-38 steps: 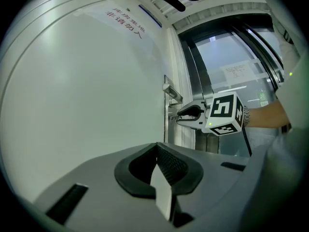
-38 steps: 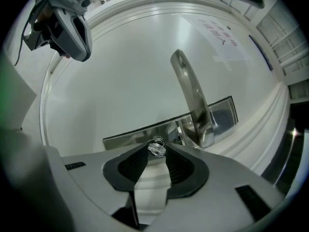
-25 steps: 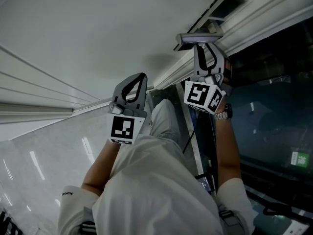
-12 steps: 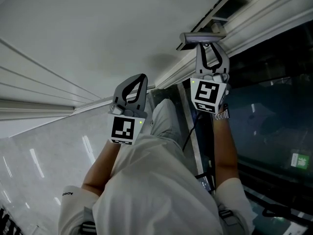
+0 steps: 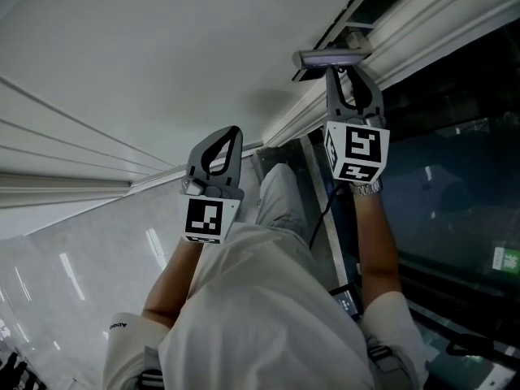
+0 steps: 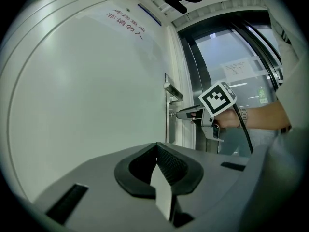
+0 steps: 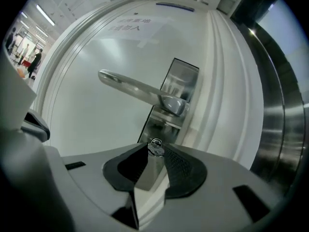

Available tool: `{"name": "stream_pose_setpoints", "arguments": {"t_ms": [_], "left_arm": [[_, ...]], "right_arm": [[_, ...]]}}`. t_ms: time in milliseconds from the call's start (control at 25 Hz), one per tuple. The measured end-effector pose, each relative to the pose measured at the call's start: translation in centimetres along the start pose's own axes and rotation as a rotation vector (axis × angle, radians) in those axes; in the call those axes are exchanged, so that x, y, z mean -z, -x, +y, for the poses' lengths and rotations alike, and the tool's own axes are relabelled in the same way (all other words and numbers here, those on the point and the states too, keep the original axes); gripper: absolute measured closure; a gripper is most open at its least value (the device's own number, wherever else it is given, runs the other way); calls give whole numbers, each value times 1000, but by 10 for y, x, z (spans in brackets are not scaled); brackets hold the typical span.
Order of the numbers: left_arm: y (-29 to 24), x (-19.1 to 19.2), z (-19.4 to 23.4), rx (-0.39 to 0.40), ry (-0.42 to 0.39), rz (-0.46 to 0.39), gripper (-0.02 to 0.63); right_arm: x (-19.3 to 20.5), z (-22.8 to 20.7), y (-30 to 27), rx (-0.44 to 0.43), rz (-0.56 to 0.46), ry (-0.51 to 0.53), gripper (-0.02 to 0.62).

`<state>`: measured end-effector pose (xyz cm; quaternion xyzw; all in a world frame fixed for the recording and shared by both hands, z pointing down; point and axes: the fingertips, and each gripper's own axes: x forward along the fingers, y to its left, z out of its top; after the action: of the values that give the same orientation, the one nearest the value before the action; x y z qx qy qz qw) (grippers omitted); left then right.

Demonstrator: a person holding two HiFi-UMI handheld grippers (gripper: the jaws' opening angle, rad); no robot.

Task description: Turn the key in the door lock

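key (image 7: 155, 147) between right gripper (image 7: 154, 153) fingers (image 7: 177, 167), below handle (image 7: 137, 92)

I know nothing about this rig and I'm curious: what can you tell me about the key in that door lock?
The key is small and looks like silvery metal. Only its rounded head shows, and the blade is hidden. It sits in the brushed-metal lock plate just below the lever handle on the white door. The right hand-held gripper pinches the head between the tips of its dark ribbed pads. The key is too small to tell how far it is turned.
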<state>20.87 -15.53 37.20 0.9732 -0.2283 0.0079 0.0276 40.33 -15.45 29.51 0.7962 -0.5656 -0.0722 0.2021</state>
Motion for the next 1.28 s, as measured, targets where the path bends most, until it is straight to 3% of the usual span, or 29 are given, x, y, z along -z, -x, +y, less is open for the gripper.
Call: {"name": "stream_pose_setpoints", "arguments": {"t_ms": [600,1280], "left_arm": [[-11,6,-4,24,0,6,597],[-10,3,-7,52,-7,-3,598]], "right_arm": [[8,-11,-5,-53,-29,-601,502],[16,-15,-6,-125,-55,-1141,502]]}}
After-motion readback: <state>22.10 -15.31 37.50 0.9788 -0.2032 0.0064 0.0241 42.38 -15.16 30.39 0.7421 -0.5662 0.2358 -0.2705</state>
